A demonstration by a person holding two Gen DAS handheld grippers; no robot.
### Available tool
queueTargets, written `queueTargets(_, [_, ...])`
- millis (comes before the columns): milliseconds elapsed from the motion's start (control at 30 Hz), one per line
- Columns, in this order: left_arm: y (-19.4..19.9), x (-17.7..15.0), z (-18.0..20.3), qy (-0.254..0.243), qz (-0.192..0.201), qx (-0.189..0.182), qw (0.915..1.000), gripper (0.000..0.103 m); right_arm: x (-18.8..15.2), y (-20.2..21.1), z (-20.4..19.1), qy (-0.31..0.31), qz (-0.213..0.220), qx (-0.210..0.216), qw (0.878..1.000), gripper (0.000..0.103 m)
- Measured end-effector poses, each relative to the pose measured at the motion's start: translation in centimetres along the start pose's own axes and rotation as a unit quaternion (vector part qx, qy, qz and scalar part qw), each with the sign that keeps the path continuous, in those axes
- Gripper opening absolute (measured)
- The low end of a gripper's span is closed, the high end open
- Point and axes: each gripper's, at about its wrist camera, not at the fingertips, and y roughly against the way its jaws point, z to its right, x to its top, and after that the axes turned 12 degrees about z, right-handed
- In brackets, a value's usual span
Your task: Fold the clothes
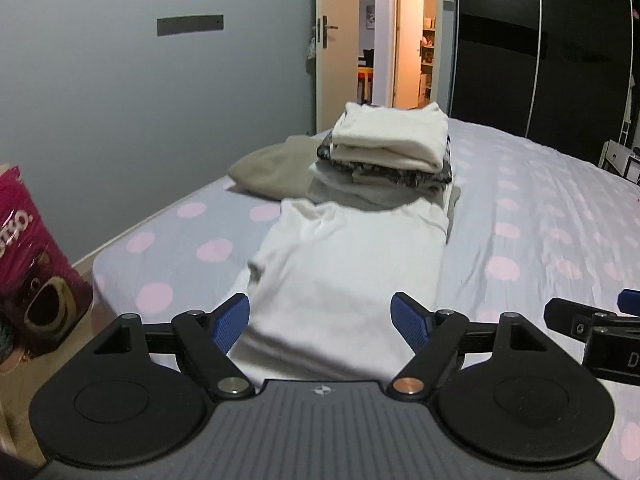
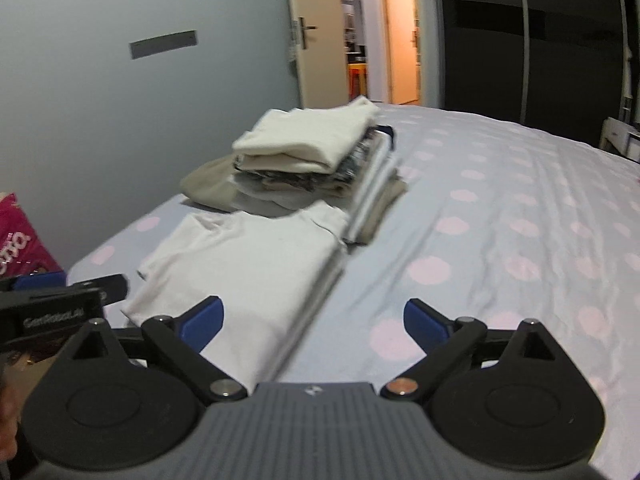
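A: Where is the white shirt (image 1: 344,276)?

B: Folded into a long flat rectangle on the bed (image 1: 540,216), its near end just ahead of the left tongs (image 1: 320,320). Its far end touches the stack of folded clothes (image 1: 388,148), which partly rests on it.

A: How does the shirt look?

B: Smooth on top, with a slight crumple at its left edge and layered folds showing along its right edge in the right wrist view (image 2: 256,272).

A: What lies around it?

B: Behind the shirt the stack (image 2: 312,152) rises, cream garments on top, a dark patterned one in the middle, pale ones below. Left of the stack, beyond the shirt, an olive garment (image 1: 272,168) lies loose. The bed's cover is pale lilac with pink dots. Left of the shirt, off the bed, stands a pink bag (image 1: 32,264) with a bear face.

A: And the tongs?

B: Both are released, blue pads wide apart, grasping nothing. The left ones straddle the shirt's near end. The right tongs (image 2: 312,324) sit over the shirt's right edge and the bare cover beside it.

A: Does either view add something?

B: The right wrist view shows the stack's right side, striped and beige layers spilling toward the shirt. The left wrist view shows the bag's bear face; the other catches only its corner (image 2: 20,240). Each view sees the other tongs at its edge.
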Motion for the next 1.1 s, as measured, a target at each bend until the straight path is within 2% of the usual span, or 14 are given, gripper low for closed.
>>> queueTargets(200, [1.6,-2.7,1.1,0.009,-0.025,-0.011,0.9996,0.077,-3.1,2.4,1.2,-0.006,0.01,-0.029,1.0,0.098])
queueTargets(300, [2.0,-3.9,1.5,0.014,-0.04,-0.02,0.9989,0.077,-4.4,3.3,1.1,0.003,0.012,-0.029,0.999,0.098])
queueTargets(433, [2.0,-4.5,2.2,-0.004,-0.048,-0.013,0.9988,0.077,-5.5,3.7,0.7,0.036,0.004,-0.019,0.999,0.098])
queueTargets(633, [1.6,-4.8,2.6,-0.008,-0.052,-0.003,0.9986,0.077,-5.6,3.5,0.8,0.037,-0.002,0.0,0.999,0.098])
queueTargets(1100, [0.8,-5.3,3.2,-0.016,-0.078,-0.01,0.9967,0.077,-6.0,2.4,1.4,0.018,-0.032,0.012,0.999,0.098])
